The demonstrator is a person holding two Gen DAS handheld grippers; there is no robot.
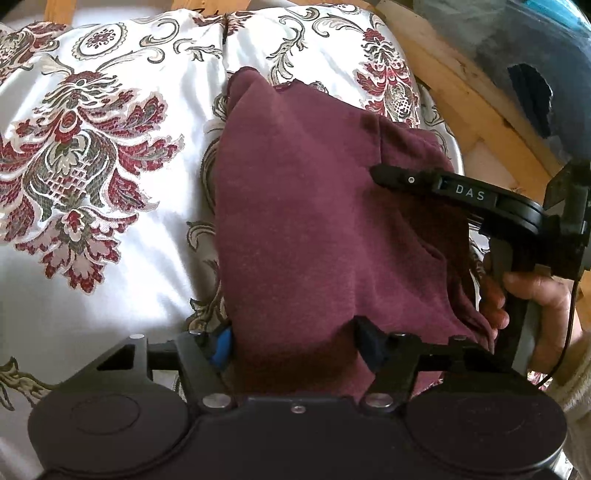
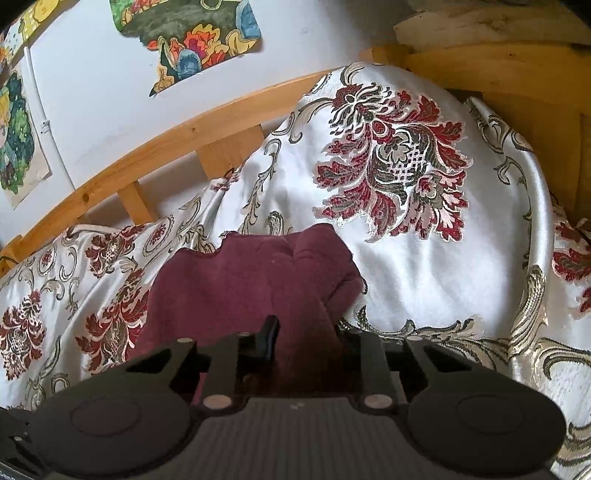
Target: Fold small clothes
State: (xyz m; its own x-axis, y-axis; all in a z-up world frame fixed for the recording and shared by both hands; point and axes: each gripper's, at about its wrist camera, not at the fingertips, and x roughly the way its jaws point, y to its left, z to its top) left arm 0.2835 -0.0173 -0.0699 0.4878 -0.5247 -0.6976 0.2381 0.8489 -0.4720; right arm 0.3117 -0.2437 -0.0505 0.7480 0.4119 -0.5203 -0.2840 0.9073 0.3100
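A small maroon garment (image 1: pixel 306 206) lies partly folded on a white bedspread (image 1: pixel 122 280) with red and grey floral patterns. My left gripper (image 1: pixel 295 343) has the garment's near edge bunched between its fingers, which stand apart with cloth draped over them. My right gripper (image 1: pixel 391 175) reaches in from the right over the garment's right side, held by a hand (image 1: pixel 532 295). In the right wrist view the garment (image 2: pixel 240 280) fills the gap of the right gripper (image 2: pixel 306 339), and its fingers hold the cloth's near edge.
A wooden bed frame (image 2: pixel 177 136) runs behind the bedspread, with a white wall and colourful pictures (image 2: pixel 195 33) above. More wood (image 1: pixel 476 96) and a blue-grey object (image 1: pixel 517 48) stand at the right of the left wrist view.
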